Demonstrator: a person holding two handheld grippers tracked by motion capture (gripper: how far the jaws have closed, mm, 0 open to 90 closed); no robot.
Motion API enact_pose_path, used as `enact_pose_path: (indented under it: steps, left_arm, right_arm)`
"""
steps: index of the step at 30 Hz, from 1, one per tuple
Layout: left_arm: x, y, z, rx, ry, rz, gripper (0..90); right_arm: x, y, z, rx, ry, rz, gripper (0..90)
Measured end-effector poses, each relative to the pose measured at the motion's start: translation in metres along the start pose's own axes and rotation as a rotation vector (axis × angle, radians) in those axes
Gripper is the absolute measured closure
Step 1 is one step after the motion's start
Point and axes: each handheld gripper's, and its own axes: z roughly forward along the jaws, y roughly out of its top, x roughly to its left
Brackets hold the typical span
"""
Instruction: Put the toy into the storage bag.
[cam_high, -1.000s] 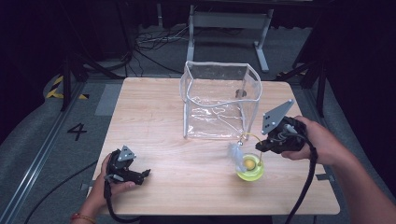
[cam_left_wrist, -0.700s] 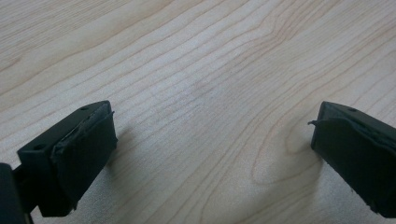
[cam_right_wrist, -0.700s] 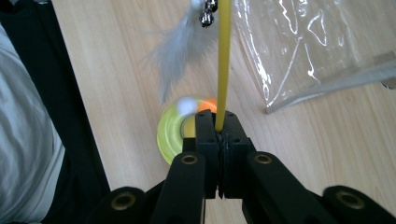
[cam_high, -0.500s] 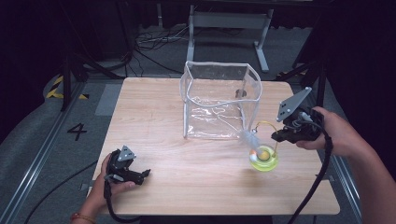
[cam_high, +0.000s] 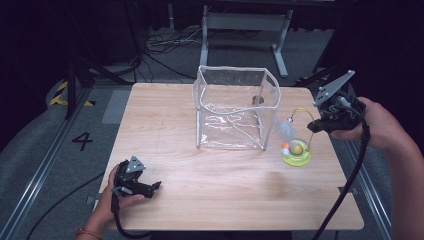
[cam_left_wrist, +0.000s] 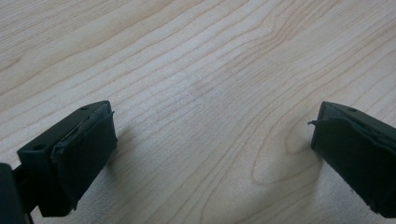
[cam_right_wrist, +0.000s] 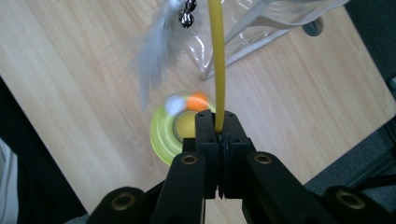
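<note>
Dark flooring is surrounding the wooden surface in the high view, where the right claw is pinching the yellow wand of a cat toy at the right, beside a clear bag; the left claw is resting near-left. Left claw view: pads are gaping wide, holding nothing. Right claw view: the claw is clamping the wand, its feather dangling.

A lab or recording studio: a lone wooden table stands on grey carpet marked with a number 4, with black drapes behind, loose cables, floor rails, hazard tape and a metal stand.
</note>
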Motion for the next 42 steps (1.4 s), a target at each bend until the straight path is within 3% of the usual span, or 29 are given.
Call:
enact_pose_path:
  steps: [14, 19, 33, 42]
  left_arm:
    - [0.000, 0.000, 0.000, 0.000, 0.001, 0.000, 0.4]
    - [0.000, 0.000, 0.000, 0.003, 0.001, 0.004, 0.3]
    - [0.000, 0.000, 0.000, 0.003, -0.004, 0.003, 0.3]
    - [0.001, 0.001, 0.000, 0.006, -0.009, 0.004, 0.2]
  right_arm:
    - [-0.039, 0.015, -0.036, -0.009, -0.070, 0.061, 88.5]
    - [-0.052, 0.028, -0.049, -0.020, -0.105, 0.080, 88.6]
    - [-0.065, 0.078, -0.084, -0.077, -0.156, 0.048, 88.5]
    - [-0.067, 0.117, -0.083, -0.085, -0.155, 0.010, 88.5]
